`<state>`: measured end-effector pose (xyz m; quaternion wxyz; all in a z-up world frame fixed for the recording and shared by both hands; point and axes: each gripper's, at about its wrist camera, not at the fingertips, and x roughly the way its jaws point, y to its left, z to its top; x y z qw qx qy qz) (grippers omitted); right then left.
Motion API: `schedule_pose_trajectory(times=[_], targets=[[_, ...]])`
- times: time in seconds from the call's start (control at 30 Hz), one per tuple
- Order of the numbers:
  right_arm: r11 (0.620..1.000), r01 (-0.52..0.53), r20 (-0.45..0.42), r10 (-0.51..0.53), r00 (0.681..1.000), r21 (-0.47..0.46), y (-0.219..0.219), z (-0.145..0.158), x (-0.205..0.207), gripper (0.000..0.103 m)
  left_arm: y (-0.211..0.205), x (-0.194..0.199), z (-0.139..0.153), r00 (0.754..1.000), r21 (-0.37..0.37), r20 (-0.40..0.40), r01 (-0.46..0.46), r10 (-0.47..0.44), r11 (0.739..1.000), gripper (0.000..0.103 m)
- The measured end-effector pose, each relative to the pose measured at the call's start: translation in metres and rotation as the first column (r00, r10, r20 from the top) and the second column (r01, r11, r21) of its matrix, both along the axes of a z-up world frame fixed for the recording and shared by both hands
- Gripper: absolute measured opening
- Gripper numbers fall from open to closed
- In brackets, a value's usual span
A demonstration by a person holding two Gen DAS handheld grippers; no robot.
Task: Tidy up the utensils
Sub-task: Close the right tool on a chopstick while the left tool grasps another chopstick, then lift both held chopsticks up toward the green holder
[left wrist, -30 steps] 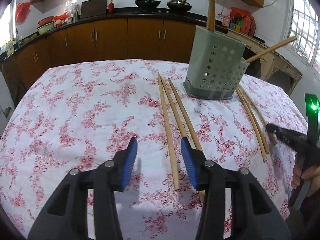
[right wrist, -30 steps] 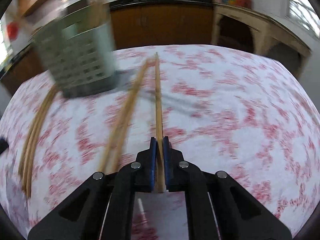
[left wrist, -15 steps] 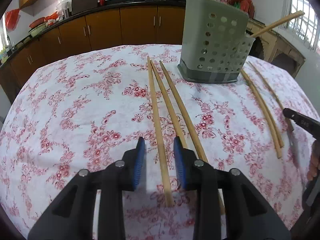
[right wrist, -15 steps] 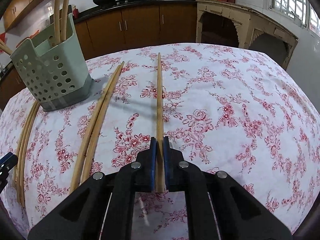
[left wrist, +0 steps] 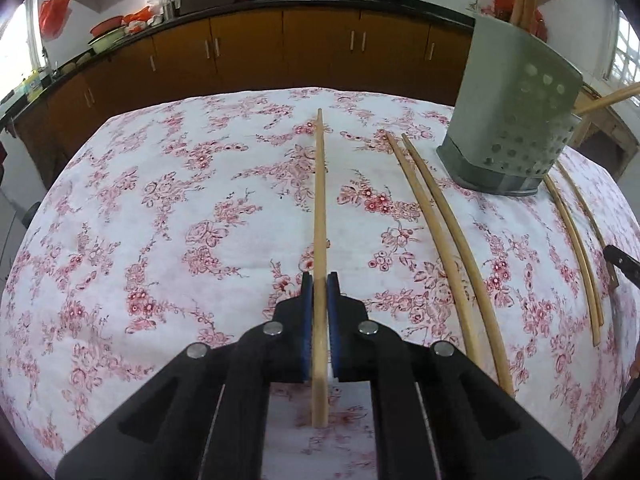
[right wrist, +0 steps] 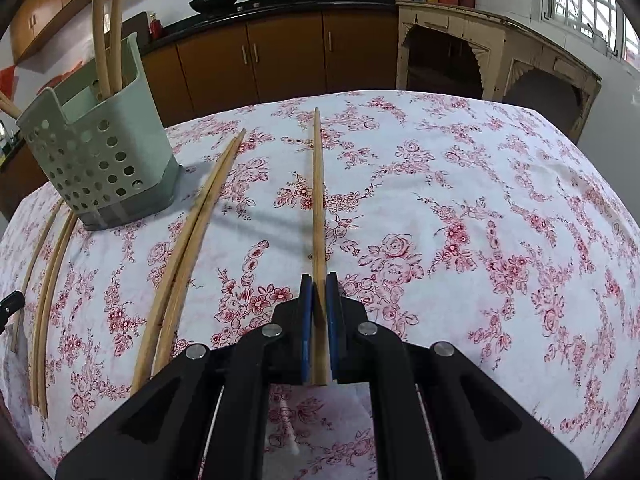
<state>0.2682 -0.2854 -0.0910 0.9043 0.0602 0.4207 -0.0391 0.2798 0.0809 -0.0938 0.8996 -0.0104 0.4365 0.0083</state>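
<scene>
My left gripper (left wrist: 319,284) is shut on a wooden chopstick (left wrist: 319,208) that points away over the floral tablecloth. My right gripper (right wrist: 319,284) is shut on another wooden chopstick (right wrist: 317,200). The green perforated utensil holder (left wrist: 512,120) stands at the far right in the left wrist view and at the far left in the right wrist view (right wrist: 96,160), with chopsticks standing in it. Two loose chopsticks (left wrist: 444,236) lie between my left gripper and the holder. Further loose chopsticks (left wrist: 576,248) lie right of the holder.
The round table (left wrist: 160,220) is covered with a white and red floral cloth. Brown kitchen cabinets (left wrist: 248,48) and a black counter with woks run behind it. A pale wooden sideboard (right wrist: 492,52) stands at the back right.
My left gripper has closed on the leftmost chopstick, which now lies straight between the pads. My right gripper stays shut on its chopstick and has barely moved.
</scene>
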Motion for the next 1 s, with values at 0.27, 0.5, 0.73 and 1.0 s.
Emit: schedule_pose_trajectory(times=[0.27, 0.5, 0.73, 1.0], targets=[[1.000, 0.000, 0.001, 0.000, 1.000, 0.021, -0.0029, -0.0002, 0.0021, 0.008, 0.0023, -0.0003, -0.0013, 1.000, -0.023, 0.003, 0.005, -0.005, 1.000, 0.011], [1.000, 0.000, 0.002, 0.000, 1.000, 0.028, -0.0036, -0.0006, 0.0027, 0.008, 0.0025, -0.0020, -0.0028, 1.000, -0.013, 0.002, 0.005, -0.005, 1.000, 0.012], [1.000, 0.000, 0.002, 0.000, 1.000, 0.029, -0.0038, -0.0011, 0.0028, 0.008, 0.0026, -0.0017, -0.0028, 1.000, -0.013, 0.002, 0.006, -0.006, 1.000, 0.012], [1.000, 0.000, 0.002, 0.000, 1.000, 0.029, -0.0040, -0.0011, 0.0027, 0.008, 0.0030, -0.0015, -0.0028, 1.000, -0.012, 0.002, 0.006, -0.006, 1.000, 0.012]])
